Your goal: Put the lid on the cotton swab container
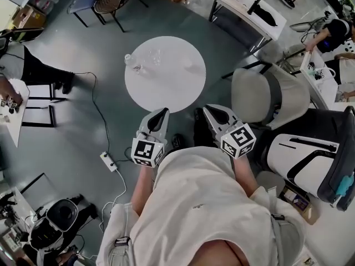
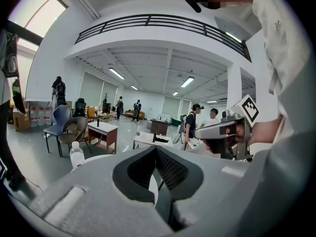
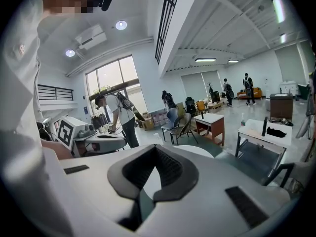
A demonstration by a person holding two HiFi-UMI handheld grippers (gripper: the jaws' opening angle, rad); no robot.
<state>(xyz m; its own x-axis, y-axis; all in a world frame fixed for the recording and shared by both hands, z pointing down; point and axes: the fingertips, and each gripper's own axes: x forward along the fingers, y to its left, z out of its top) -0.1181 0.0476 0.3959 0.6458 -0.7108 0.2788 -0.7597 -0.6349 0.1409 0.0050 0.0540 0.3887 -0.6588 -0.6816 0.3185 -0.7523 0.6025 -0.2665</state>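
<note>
The left gripper and the right gripper are both held close to the person's body, side by side, pointing out toward the round white table. The left gripper view shows its jaws pressed together with nothing in them. The right gripper view shows the same: jaws together and nothing held. So no part of the job is done yet. On the far side of the table top sit a few small clear things. One is a water bottle. The clear thing just beside it may be the cotton swab container, but it is too small and see-through to be sure, and I cannot tell which bit is the lid. The step now looks like getting both grippers out over the table. To do it well, bring them forward slowly and keep them apart so they do not bump each other. Keep the right one away from the grey chair next to the table. Open the jaws before they get to the clear things, not after. Go for the lid from the side and squeeze it softly by its edge, because clear plastic is light and can slide or tip. Use the other gripper to keep the container from moving. Stay away from the bottle so that it does not fall.
</note>
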